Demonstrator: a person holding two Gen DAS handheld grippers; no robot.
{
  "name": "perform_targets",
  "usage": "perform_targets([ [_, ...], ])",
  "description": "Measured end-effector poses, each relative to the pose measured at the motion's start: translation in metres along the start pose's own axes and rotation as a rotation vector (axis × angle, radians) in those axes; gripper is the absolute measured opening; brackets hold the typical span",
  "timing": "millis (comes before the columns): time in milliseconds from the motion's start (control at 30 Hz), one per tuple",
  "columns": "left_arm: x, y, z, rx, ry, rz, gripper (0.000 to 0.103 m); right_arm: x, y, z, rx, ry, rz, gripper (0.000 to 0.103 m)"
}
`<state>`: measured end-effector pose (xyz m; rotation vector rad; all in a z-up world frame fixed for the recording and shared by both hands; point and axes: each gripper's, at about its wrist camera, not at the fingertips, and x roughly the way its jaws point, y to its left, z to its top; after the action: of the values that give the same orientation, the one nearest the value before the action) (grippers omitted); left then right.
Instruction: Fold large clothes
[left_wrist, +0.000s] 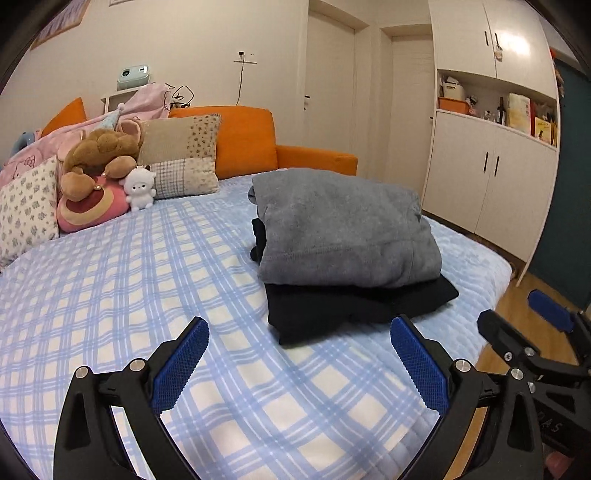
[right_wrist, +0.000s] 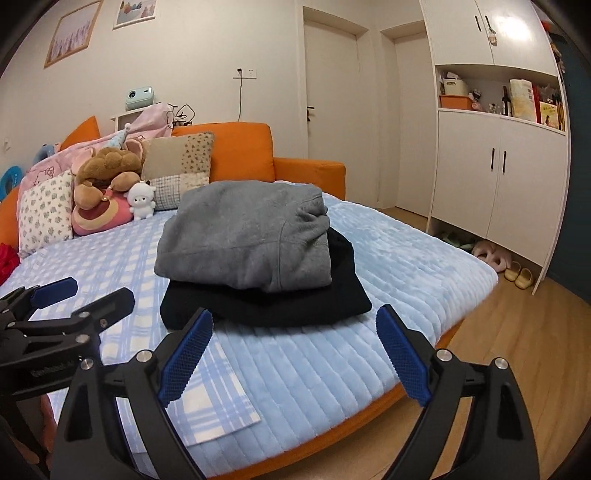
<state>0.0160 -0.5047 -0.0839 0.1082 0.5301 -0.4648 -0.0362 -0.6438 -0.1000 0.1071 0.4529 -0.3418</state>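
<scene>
Clearly both the left hand-held gripper (left_wrist: 299, 354) and right hand-held gripper (right_wrist: 295, 347) gape empty; just ahead lies a soft, bulky folded grey fleece sweatshirt (left_wrist: 343, 229) atop a folded black garment (left_wrist: 351, 306) on the bed (left_wrist: 129, 277); pinch a thick folded edge

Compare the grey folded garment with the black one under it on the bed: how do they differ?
The grey sweatshirt lies on top; the black garment lies beneath it, on the bed cover. The grey sweatshirt shows nearly its whole upper face, while the black garment shows only its edges. The grey sweatshirt looks fleecy with visible seams; the black garment shows no detail. Both are folded and touched by neither open gripper.
</scene>
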Motion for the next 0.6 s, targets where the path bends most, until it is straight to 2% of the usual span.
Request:
perform_targets([
  [267, -0.0051, -0.0093, -0.0053, 0.059, -0.034, 0.036, 0.1, -0.0086, -0.0021, 0.0036, -0.039, -0.049, -0.04, 0.089],
  [600, -0.005, -0.0092, -0.0058, 0.046, -0.033, 0.043, 0.1, -0.0068, -0.0053, 0.0025, -0.045, -0.05, -0.04, 0.089],
])
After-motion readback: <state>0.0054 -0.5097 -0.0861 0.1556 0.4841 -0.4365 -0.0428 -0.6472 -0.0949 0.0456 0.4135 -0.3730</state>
